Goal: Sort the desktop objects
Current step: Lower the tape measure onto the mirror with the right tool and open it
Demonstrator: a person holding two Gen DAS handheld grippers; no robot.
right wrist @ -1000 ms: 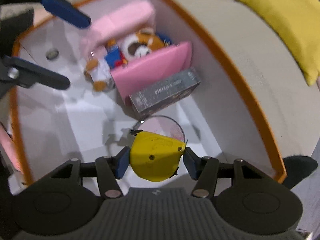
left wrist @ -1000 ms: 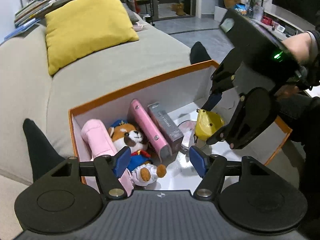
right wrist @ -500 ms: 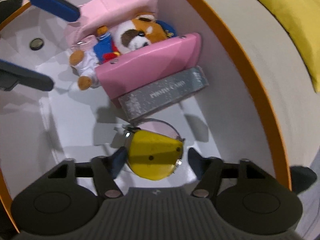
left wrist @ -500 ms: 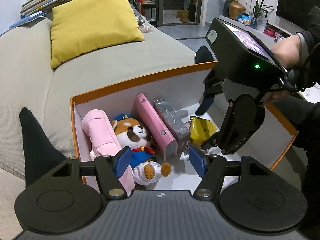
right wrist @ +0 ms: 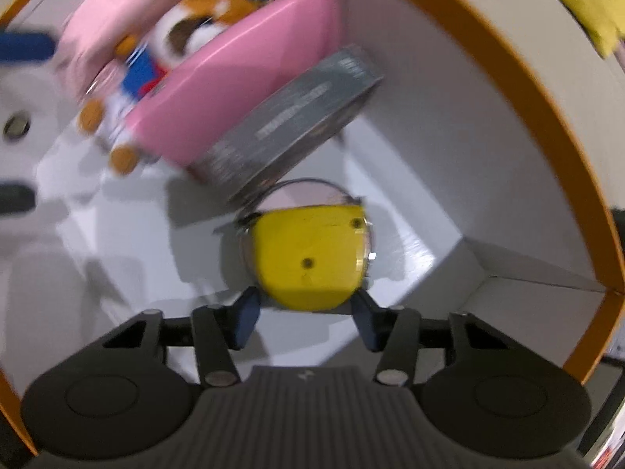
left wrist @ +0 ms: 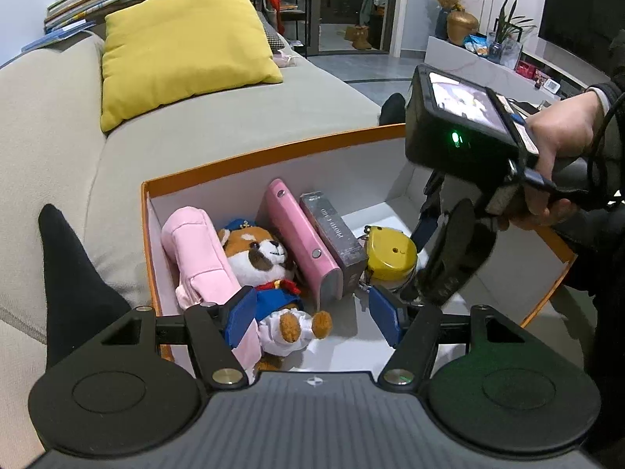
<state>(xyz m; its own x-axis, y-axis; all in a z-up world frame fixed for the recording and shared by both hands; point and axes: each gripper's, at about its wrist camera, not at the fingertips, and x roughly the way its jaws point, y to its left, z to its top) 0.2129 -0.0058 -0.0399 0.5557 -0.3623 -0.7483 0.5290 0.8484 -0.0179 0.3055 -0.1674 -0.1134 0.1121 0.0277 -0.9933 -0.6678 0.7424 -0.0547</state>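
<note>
Jaws of the right gripper (right wrist: 305,314) have just been closing around the yellow tape measure (right wrist: 308,256), whose lower edge sits between the blue pads; through the blur I cannot tell whether they press on it. Jaws of the left gripper (left wrist: 314,312) stand wide apart with nothing between them, hovering over the near side of the orange box (left wrist: 273,152). Inside that box the tape measure rests on the white floor, on top of a round pink-faced disc (right wrist: 302,192), touching the grey box (left wrist: 332,234) that stands beside the pink case (left wrist: 297,238). The plush fox (left wrist: 261,254) and pink pouch (left wrist: 199,250) lie toward the box's left wall. One risk, as I judge it: the pads sit low on a rounded shell, so it could squirt out and roll against the grey box. A nudge there could tip the grey box and pink case onto the plush fox.
</note>
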